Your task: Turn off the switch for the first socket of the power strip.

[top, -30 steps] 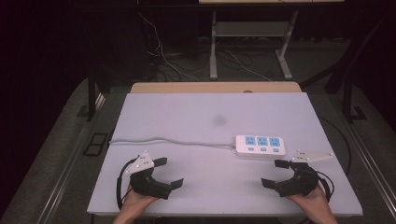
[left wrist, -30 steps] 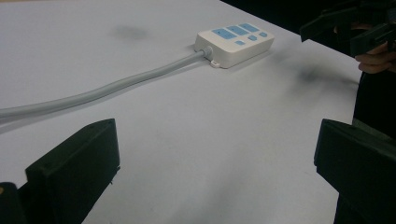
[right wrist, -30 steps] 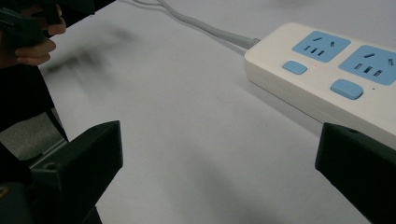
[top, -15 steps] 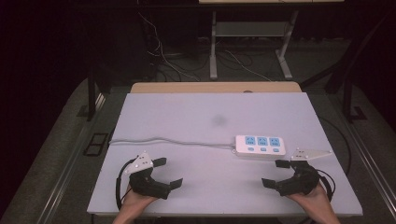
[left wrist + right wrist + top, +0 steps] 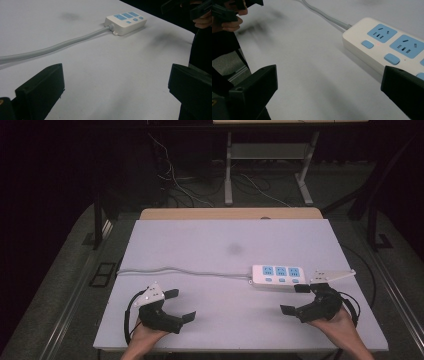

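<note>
my right claw (image 5: 302, 298) sits at the near right corner of the table (image 5: 210, 245), jaws spread wide and holding nothing. the power strip (image 5: 278, 276) lies flat just beyond it, close to the far jaw but not touching, its three blue sockets facing up. in the right gripper view the strip (image 5: 387, 47) fills the upper right, with one jaw low in front of its near edge. my left claw (image 5: 172, 305) rests well away at the near left, also wide open and empty. the grey cord (image 5: 180, 271) runs from the strip's left end across the table and off the left edge.

i think the step is reaching for the strip. to do it well i'd come in square across its short width, jaws either side of the long edges, low enough to catch the body and not the buttons. i'd keep clear of the cord end so nothing tugs sideways, and close slowly, since smooth plastic can slip
</note>
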Tool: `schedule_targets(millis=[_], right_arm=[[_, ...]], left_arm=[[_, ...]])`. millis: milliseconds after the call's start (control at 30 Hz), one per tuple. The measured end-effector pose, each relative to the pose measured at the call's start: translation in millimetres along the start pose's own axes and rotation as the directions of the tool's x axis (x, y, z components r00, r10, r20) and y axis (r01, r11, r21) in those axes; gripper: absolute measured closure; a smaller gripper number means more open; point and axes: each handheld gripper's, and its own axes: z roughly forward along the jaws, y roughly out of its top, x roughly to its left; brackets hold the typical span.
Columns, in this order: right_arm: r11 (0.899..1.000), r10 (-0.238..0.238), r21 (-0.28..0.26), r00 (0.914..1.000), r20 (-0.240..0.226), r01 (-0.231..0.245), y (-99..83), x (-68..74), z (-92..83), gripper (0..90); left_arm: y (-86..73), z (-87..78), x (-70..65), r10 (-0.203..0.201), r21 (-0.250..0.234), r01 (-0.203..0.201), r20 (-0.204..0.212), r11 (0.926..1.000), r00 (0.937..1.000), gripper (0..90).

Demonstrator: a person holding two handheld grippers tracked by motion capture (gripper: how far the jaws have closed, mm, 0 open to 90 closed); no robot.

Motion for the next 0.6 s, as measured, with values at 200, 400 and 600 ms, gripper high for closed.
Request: schedule_targets(millis=[200, 400, 600], right_arm=[[1.0, -0.015, 0.019, 0.9999, 0.0, 0.015, 6.1, -2.4, 1.4, 0.5], [0.999, -0.021, 0.03, 0.9998, -0.008, 0.021, 15.9, -6.0, 1.6, 0.5], [0.998, -0.022, 0.051, 0.9997, -0.01, 0.023, 25.1, -11.1, 6.3, 0.5]], left_arm=[[-0.3, 1.5, -0.4, 0.0, 0.005, 0.0, 0.001, 1.0, 1.0, 0.0], [-0.4, 2.4, -1.1, 0.001, 0.006, -0.001, 0.0, 1.0, 1.0, 0.0], [-0.7, 1.5, 0.1, -0.001, 0.003, 0.001, -0.003, 1.0, 1.0, 0.0]])
